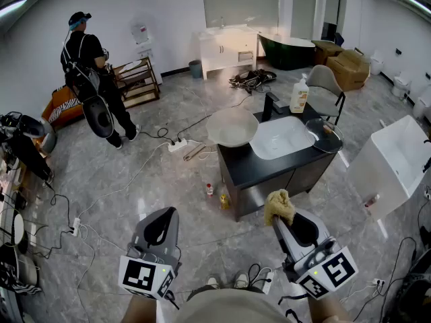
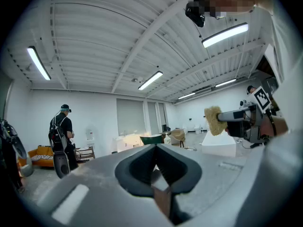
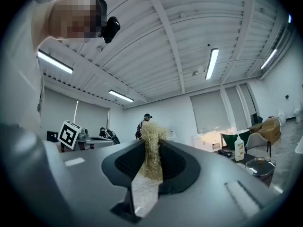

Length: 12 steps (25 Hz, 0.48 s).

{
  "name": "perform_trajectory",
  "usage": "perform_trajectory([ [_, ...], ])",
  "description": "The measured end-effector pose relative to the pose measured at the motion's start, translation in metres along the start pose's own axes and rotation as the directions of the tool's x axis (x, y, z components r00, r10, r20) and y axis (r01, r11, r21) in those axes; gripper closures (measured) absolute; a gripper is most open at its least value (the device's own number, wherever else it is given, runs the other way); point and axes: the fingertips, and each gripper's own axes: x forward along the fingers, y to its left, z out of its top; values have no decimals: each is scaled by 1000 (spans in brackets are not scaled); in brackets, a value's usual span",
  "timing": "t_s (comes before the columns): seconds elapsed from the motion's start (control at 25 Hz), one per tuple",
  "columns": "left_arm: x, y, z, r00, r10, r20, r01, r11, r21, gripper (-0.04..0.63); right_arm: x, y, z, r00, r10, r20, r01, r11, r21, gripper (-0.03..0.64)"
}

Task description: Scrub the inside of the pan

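A dark round pan [image 1: 325,136] is seen at the desk's [image 1: 249,170] right edge. A frayed scrubber [image 3: 152,134] is clamped in the right tongs [image 3: 151,150]; the left tongs [image 2: 156,161] are closed.

A bare studio hall staged with bathroom fittings: bathtub [image 1: 288,51], vanity cabinet [image 1: 226,50], counter basin [image 1: 281,138], trailing floor cables [image 1: 250,79].

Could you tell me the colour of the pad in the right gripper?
The pad is straw yellow, clearest in head view.

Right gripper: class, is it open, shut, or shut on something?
The right gripper is shut on the scrub pad; its view shows the yellowish pad pinched between the jaws.
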Motion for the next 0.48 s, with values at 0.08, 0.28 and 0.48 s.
perform_trajectory([
  [0.08,2,-3,-1,1000,-2,0,2,1000,1,593,-1,-6,1,1000,-14,12,14,1000,11,527],
  [0.28,8,-11,-3,1000,-10,-7,10,1000,2,594,-4,-15,-4,1000,-27,10,26,999,40,525],
  [0.48,16,-17,-1,1000,-14,-5,15,1000,4,594,-6,-22,-6,1000,-17,-3,17,999,44,523],
])
